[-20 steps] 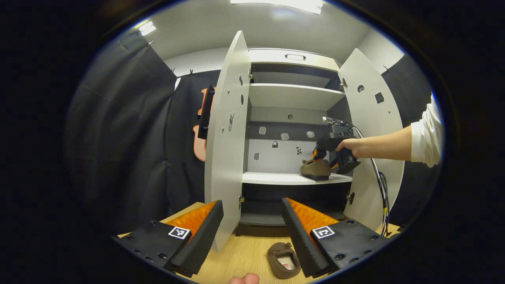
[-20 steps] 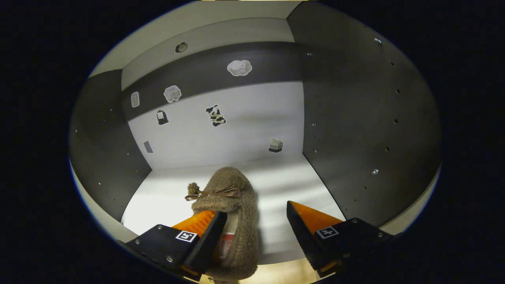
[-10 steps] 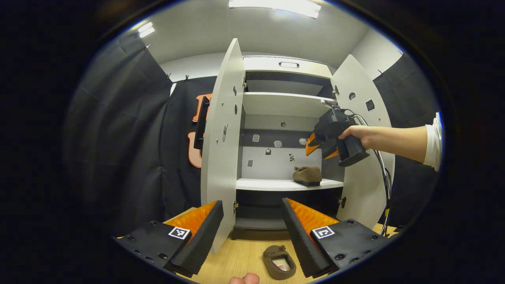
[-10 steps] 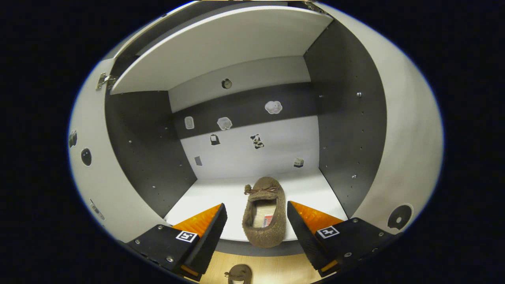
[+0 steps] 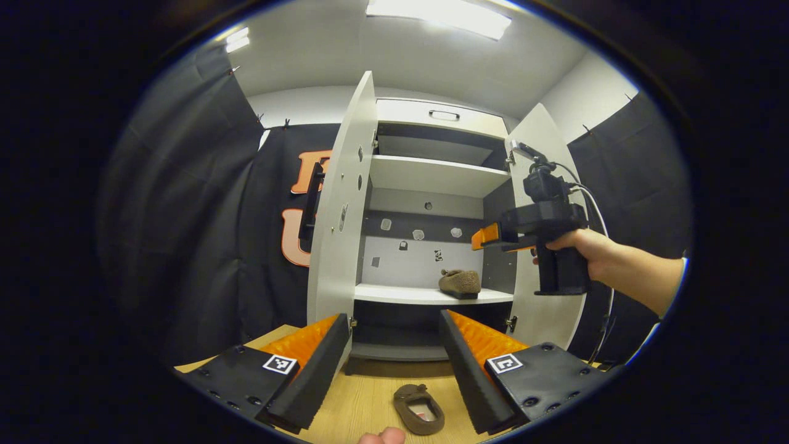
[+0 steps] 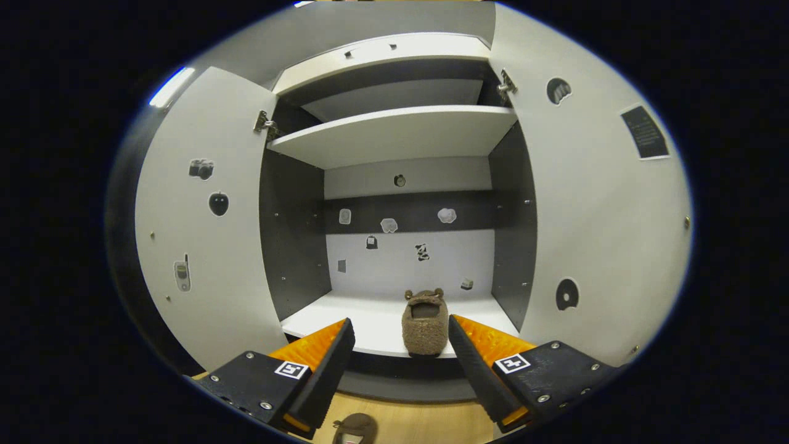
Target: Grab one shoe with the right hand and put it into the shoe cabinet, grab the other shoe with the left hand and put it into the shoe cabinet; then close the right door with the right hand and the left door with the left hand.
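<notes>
Down on the wooden floor [image 5: 370,401] in front of the shoe cabinet [image 5: 431,179], the second shoe [image 5: 419,408] is lying with its open side up. It is sitting right below the left gripper [image 5: 394,364], just between and under the two fingers, a bit toward the right one. The shoe's long way is pointing roughly at the cabinet, tilted a little. The left gripper's fingers are standing wide apart and holding nothing.

The first shoe [image 6: 424,320] is resting on the cabinet's middle shelf [image 6: 370,324], near the right side, with its long way running front to back. The right gripper [image 6: 399,364] is hanging out in front of the cabinet, well apart from that shoe, with its fingers spread and empty. A hand [image 5: 585,250] is holding it up beside the right door [image 5: 542,234].

Both doors are standing open; the left door [image 5: 336,216] is swung out toward the room.

I think the left gripper is the nearer one to the floor shoe, so it only needs to go down and a little forward to reach it.
</notes>
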Available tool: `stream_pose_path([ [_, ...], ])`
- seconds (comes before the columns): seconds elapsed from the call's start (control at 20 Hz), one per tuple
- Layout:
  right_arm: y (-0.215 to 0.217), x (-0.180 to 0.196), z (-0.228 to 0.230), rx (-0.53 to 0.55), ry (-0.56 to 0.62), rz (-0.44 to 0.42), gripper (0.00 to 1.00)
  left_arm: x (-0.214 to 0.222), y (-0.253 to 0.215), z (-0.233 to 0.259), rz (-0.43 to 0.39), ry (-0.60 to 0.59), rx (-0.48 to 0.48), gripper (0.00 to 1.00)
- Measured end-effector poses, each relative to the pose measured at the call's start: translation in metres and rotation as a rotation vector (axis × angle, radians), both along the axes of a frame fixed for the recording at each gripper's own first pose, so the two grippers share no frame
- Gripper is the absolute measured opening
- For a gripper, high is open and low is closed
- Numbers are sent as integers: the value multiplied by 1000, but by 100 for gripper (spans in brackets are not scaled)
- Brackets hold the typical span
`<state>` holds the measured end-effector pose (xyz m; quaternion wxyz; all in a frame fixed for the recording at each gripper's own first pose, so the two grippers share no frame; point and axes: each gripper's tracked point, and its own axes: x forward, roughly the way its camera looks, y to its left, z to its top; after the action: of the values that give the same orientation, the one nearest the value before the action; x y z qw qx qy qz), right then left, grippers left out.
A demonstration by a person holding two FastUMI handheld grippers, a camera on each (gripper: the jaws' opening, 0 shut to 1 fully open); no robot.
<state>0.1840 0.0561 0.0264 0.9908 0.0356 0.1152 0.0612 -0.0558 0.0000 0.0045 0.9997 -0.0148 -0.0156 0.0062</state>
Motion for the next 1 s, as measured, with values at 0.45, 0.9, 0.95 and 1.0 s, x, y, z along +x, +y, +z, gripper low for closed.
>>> stream_pose_path([
  [0.45,-20,-134,-68,-88,-24,-57,94,-5,-10,-36,-28,96,-15,96],
  [0.9,-51,-189,-95,-89,-17,-116,94,45,-23,-137,-86,373,-43,96],
  [0.95,-53,-190,-98,-65,-7,-121,94,51,-22,-164,-92,442,-41,96],
  [1.0,-54,-193,-101,-45,-1,-124,94,56,-22,-190,-99,513,-35,97],
])
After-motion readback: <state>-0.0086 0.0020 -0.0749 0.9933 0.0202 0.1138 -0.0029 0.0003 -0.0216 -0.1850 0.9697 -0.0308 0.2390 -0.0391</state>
